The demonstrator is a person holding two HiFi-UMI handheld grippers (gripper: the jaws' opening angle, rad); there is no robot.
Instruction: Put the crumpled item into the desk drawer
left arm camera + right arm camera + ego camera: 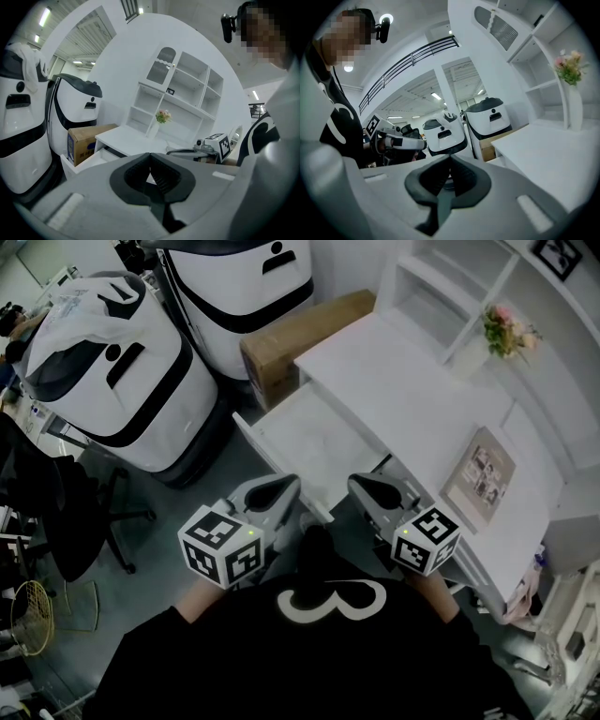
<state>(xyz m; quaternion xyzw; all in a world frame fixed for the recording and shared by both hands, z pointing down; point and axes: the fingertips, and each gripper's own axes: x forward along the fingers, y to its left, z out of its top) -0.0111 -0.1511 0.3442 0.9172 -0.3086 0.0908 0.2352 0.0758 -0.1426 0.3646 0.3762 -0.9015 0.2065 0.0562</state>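
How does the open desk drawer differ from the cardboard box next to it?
The drawer is white; the cardboard box is brown. The drawer is pulled out of the desk, its inside showing; the box is shut. The drawer is shallow, the box taller. Both are rectangular and sit side by side at the desk's end.

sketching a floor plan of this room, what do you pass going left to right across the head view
big white rounded machine with a black band → brown cardboard box → pink flower bunch in a white vase
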